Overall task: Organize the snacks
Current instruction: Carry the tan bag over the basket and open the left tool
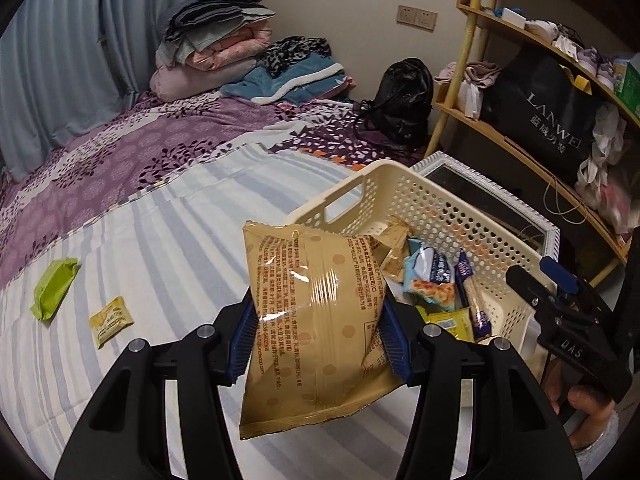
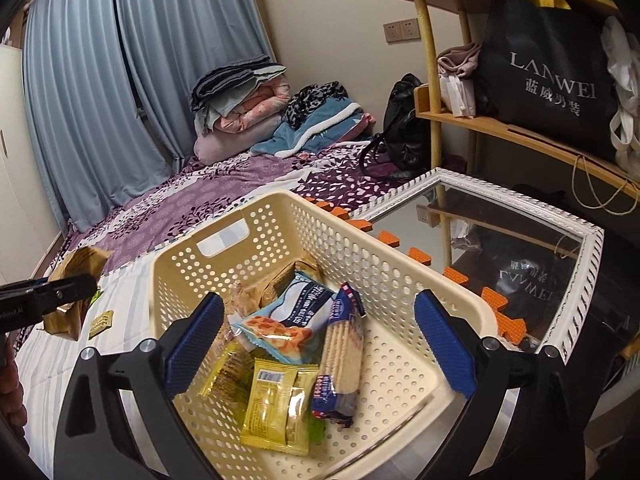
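Observation:
My left gripper (image 1: pixel 316 340) is shut on a tan snack bag (image 1: pixel 316 320), held in the air beside the near rim of the cream perforated basket (image 1: pixel 452 216). In the right wrist view that bag (image 2: pixel 76 280) and the left gripper (image 2: pixel 52 292) hang at the far left. My right gripper (image 2: pixel 320 340) stands open over the basket (image 2: pixel 400 264) with nothing between its pads. Inside lie several snacks: a yellow packet (image 2: pixel 280 404), a blue waffle packet (image 2: pixel 292 320) and a cracker pack (image 2: pixel 340 352). A green packet (image 1: pixel 54 288) and a small yellow packet (image 1: pixel 110 320) lie on the striped bed sheet.
A white-framed mirror (image 2: pixel 584 236) lies flat right of the basket, with orange foam pieces (image 2: pixel 456 276) between them. A wooden shelf (image 2: pixel 520 136) holding a black bag (image 2: pixel 548 76) stands at right. Folded blankets (image 1: pixel 216 52) and a black backpack (image 1: pixel 404 100) are at the bed's far end.

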`<move>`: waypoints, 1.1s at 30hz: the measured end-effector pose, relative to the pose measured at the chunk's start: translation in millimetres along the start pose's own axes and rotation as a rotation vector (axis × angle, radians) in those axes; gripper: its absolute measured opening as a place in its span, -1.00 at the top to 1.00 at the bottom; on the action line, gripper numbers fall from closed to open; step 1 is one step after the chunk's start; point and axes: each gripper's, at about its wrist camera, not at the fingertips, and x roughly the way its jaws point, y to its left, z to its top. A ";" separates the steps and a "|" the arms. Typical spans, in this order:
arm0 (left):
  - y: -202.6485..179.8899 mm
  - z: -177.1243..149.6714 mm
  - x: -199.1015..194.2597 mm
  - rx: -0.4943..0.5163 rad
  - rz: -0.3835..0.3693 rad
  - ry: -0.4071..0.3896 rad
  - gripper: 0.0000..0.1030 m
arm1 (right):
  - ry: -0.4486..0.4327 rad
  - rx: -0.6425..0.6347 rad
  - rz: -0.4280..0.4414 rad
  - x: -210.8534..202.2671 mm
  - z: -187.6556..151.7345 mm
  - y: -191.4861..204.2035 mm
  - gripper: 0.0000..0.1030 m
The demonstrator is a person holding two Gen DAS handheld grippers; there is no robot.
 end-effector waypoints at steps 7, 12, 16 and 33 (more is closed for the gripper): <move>-28.0 18.7 20.8 0.044 -0.040 0.007 -0.08 | -0.004 0.003 -0.001 -4.1 -3.4 -7.3 -0.89; -44.4 27.5 32.4 0.075 -0.055 0.008 -0.08 | -0.007 0.018 0.003 -7.7 -4.0 -13.1 -0.90; -55.3 31.9 40.1 0.099 -0.063 0.008 -0.08 | -0.010 0.021 0.004 -8.8 -3.5 -15.0 -0.90; -66.8 30.5 63.1 0.109 -0.077 0.039 -0.09 | -0.012 0.027 0.007 -12.5 -5.3 -17.2 -0.90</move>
